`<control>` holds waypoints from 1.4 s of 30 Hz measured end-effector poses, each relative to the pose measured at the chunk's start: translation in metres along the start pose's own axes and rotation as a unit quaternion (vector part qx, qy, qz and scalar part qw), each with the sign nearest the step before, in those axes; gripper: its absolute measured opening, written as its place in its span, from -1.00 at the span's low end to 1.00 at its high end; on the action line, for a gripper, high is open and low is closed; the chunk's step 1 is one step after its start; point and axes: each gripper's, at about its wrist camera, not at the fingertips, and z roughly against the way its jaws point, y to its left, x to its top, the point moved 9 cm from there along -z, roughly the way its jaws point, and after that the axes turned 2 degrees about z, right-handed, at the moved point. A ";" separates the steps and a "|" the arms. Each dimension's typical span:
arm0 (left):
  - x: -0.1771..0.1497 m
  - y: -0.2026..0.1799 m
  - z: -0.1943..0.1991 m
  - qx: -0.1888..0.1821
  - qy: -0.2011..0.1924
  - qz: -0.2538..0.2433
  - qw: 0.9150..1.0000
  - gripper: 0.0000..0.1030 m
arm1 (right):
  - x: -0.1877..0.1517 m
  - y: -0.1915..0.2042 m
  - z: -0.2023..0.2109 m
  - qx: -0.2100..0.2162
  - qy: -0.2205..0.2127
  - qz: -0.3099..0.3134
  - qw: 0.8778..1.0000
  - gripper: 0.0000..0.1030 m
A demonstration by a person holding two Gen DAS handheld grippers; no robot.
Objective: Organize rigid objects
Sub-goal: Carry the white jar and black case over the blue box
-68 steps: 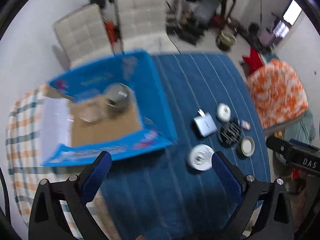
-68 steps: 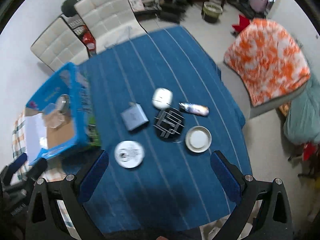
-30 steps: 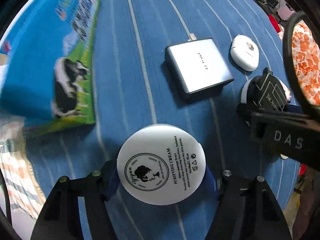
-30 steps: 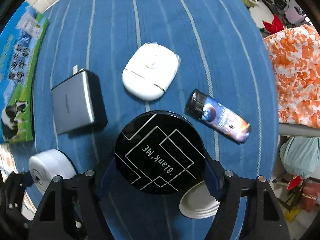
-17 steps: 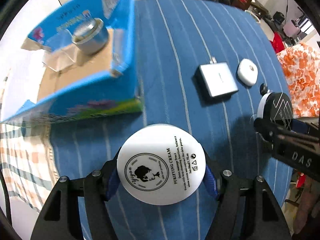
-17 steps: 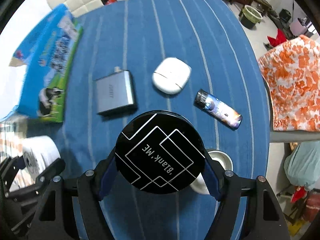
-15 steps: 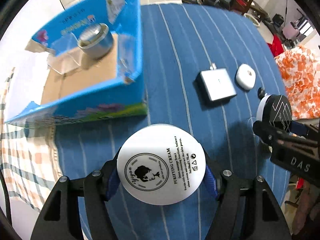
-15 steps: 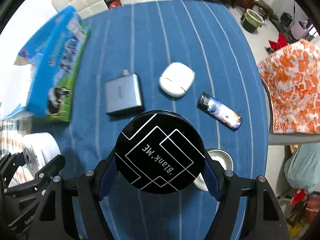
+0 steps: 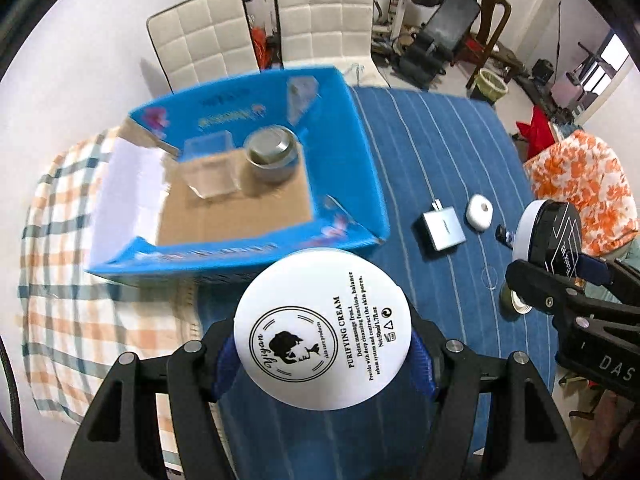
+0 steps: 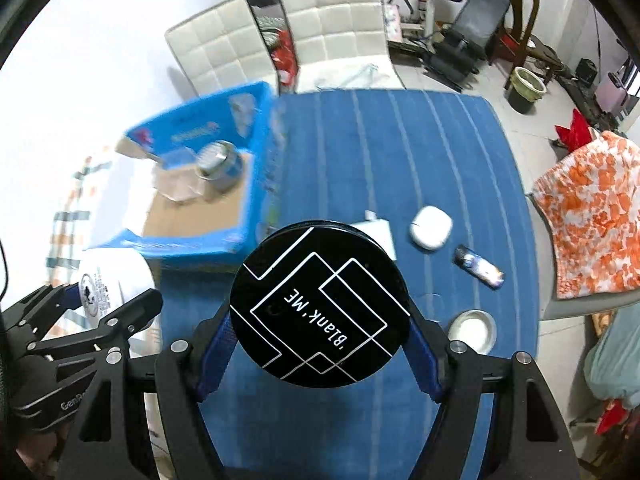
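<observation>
My left gripper (image 9: 322, 360) is shut on a round white cream jar (image 9: 322, 328), held above the near edge of the blue striped table (image 9: 440, 152). My right gripper (image 10: 320, 332) is shut on a round black compact with white lines (image 10: 320, 304), also lifted over the table. An open blue cardboard box (image 9: 240, 184) sits at the table's left; inside are a silver tin (image 9: 273, 158) and a clear plastic case (image 9: 210, 170). On the cloth lie a grey power adapter (image 9: 442, 227), a white earbud case (image 9: 479, 212), a small printed tube (image 10: 478, 267) and a small round dish (image 10: 472, 330).
Two white padded chairs (image 9: 260, 28) stand behind the table. A checked cloth (image 9: 60, 240) lies left of the box. An orange patterned seat (image 10: 588, 208) is at the right, with gym gear (image 9: 448, 32) at the back of the room.
Both grippers closed on their jars on the table and lifted them. The views have pulled back and up, so the box now sits in the middle left.
</observation>
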 end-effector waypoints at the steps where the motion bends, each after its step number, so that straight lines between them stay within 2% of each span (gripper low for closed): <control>1: 0.003 0.008 0.006 0.000 -0.005 0.000 1.000 0.29 | 0.002 0.012 0.005 0.003 -0.004 0.001 1.000 0.49; 7: 0.017 0.066 0.031 0.003 -0.030 0.005 1.000 0.29 | 0.018 0.079 0.017 0.030 -0.021 0.004 0.999 0.49; 12: 0.030 0.110 0.026 0.000 -0.031 0.019 0.999 0.29 | 0.032 0.121 -0.004 0.037 -0.014 0.004 0.999 0.49; 19: 0.062 0.168 -0.015 0.017 -0.023 0.037 0.999 0.29 | 0.060 0.149 -0.069 0.034 0.018 -0.015 0.999 0.49; 22: 0.073 0.189 -0.054 0.007 0.013 0.061 0.998 0.29 | 0.072 0.151 -0.106 0.027 0.042 -0.028 0.998 0.49; 25: 0.083 0.198 -0.091 0.002 0.043 0.066 0.997 0.29 | 0.081 0.148 -0.145 0.016 0.070 -0.039 0.997 0.49; 32: 0.104 0.201 -0.162 0.045 0.095 0.020 0.994 0.29 | 0.087 0.144 -0.223 -0.017 0.133 -0.046 0.990 0.50; 37: 0.115 0.200 -0.187 0.056 0.111 0.005 0.992 0.29 | 0.083 0.139 -0.259 -0.037 0.178 -0.050 0.982 0.50; 42: 0.121 0.195 -0.202 0.047 0.128 0.002 0.991 0.29 | 0.084 0.130 -0.280 -0.038 0.197 -0.069 0.977 0.50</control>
